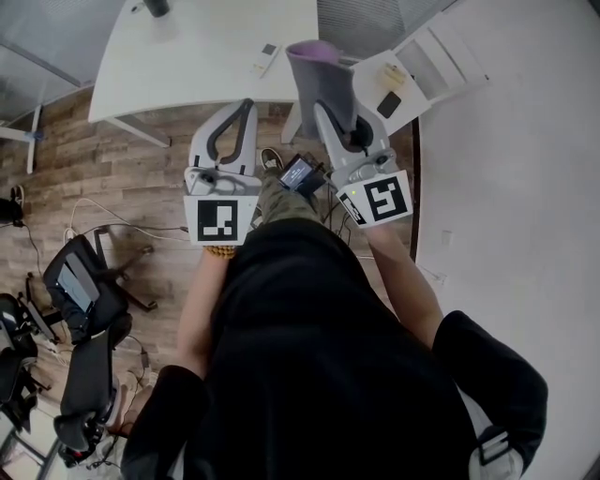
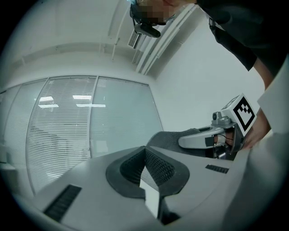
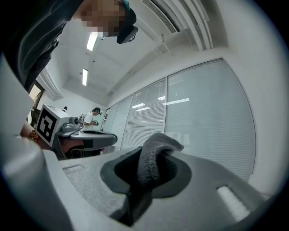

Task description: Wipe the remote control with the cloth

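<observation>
In the head view a small white remote control (image 1: 266, 58) lies on the white table (image 1: 187, 66) ahead of me. My right gripper (image 1: 326, 101) is shut on a grey cloth (image 1: 317, 73), which sticks up past its fingertips. The right gripper view shows the cloth (image 3: 156, 155) bunched between the pads of the right gripper (image 3: 151, 158). My left gripper (image 1: 246, 108) is held beside it, level, shut and with nothing in it. In the left gripper view the left gripper (image 2: 145, 158) has its pads together, and the cloth (image 2: 174, 137) shows at the right. Both grippers are short of the table, over the floor.
Black office chairs (image 1: 89, 309) stand on the wooden floor at the left, with cables near them. A white side unit (image 1: 412, 70) with a dark phone (image 1: 389, 103) on it sits at the right of the table. A dark object (image 1: 157, 7) stands at the table's far edge.
</observation>
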The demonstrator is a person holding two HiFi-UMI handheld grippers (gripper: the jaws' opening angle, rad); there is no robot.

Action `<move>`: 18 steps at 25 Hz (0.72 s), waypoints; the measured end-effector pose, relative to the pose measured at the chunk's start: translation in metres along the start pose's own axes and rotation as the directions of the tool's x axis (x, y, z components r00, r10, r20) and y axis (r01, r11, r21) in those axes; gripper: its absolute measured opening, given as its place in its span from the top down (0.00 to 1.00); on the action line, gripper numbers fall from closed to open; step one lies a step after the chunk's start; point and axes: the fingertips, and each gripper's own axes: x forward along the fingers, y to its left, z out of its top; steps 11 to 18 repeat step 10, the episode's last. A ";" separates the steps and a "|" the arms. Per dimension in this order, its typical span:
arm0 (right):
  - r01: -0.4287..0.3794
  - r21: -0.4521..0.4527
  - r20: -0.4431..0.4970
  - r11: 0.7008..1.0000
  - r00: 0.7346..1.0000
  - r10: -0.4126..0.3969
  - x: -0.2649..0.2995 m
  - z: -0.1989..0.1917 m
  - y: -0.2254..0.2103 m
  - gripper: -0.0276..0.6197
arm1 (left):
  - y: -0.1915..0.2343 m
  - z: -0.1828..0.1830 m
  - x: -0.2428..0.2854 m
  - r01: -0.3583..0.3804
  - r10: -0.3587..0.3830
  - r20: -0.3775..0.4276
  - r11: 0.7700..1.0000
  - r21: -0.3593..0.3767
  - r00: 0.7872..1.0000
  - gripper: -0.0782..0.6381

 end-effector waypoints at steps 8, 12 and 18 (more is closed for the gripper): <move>0.005 -0.021 0.006 1.000 1.000 -0.005 0.001 0.011 0.011 0.87 | -0.002 0.009 -0.011 0.016 -0.016 0.026 1.000 -0.002 1.000 0.89; 0.002 -0.028 0.006 1.000 1.000 -0.002 0.000 0.015 0.014 0.87 | -0.003 0.011 -0.013 0.016 -0.015 0.016 1.000 -0.014 1.000 0.89; 0.002 -0.028 0.006 1.000 1.000 -0.002 0.000 0.015 0.014 0.87 | -0.003 0.011 -0.013 0.016 -0.015 0.016 1.000 -0.014 1.000 0.89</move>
